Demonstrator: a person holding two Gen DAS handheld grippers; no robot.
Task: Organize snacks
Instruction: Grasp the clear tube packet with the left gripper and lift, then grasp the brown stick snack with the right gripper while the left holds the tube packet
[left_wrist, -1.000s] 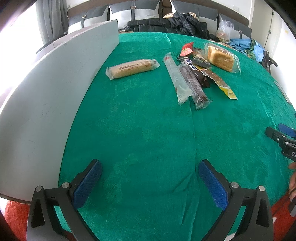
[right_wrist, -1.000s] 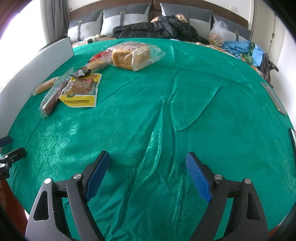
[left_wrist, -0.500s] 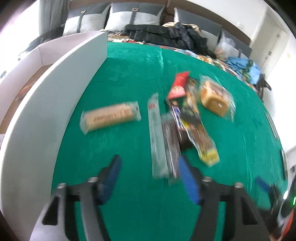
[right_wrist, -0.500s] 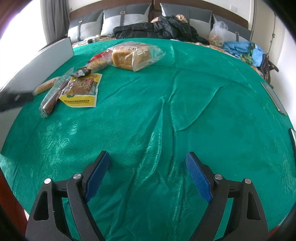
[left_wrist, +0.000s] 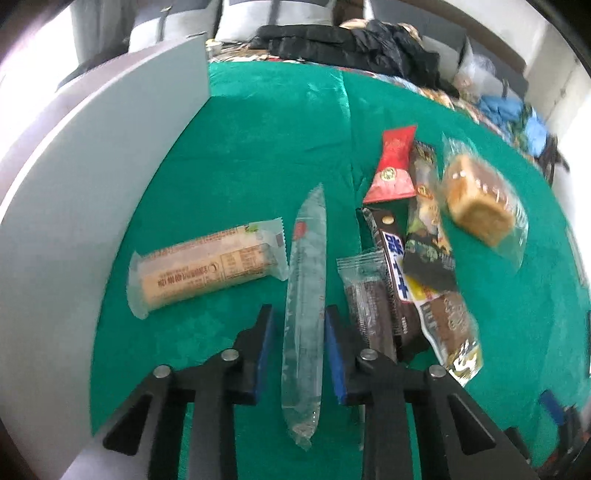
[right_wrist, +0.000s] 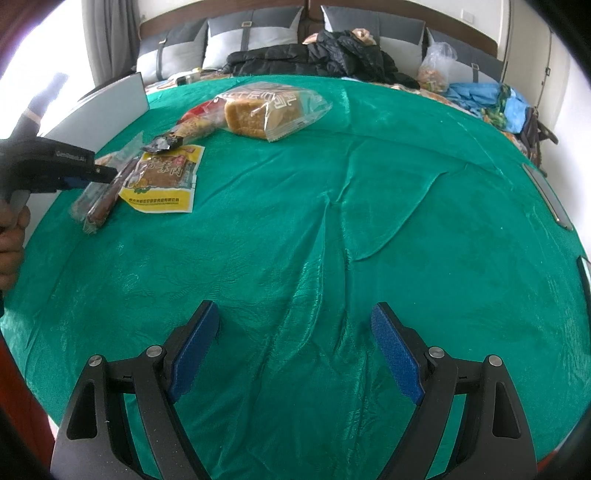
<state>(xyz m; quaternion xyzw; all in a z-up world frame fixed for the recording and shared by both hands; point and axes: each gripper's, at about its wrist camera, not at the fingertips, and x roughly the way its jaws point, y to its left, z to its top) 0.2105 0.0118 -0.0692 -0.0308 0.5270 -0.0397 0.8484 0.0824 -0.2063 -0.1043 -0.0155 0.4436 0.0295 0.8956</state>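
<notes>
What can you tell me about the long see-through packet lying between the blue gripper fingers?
The clear packet is a long, thin plastic sleeve with pointed, crimped ends and a small red mark near its far end. It looks see-through and pale; what is inside cannot be told. It lies flat on the green cloth, pointing away from the camera, between a biscuit pack and a dark bar. The left gripper is closing around it, fingers either side.

The right gripper (right_wrist: 295, 343) hangs wide apart over bare green cloth (right_wrist: 369, 221). Far left, the left gripper (right_wrist: 92, 176) reaches into the snack pile (right_wrist: 155, 173).
</notes>
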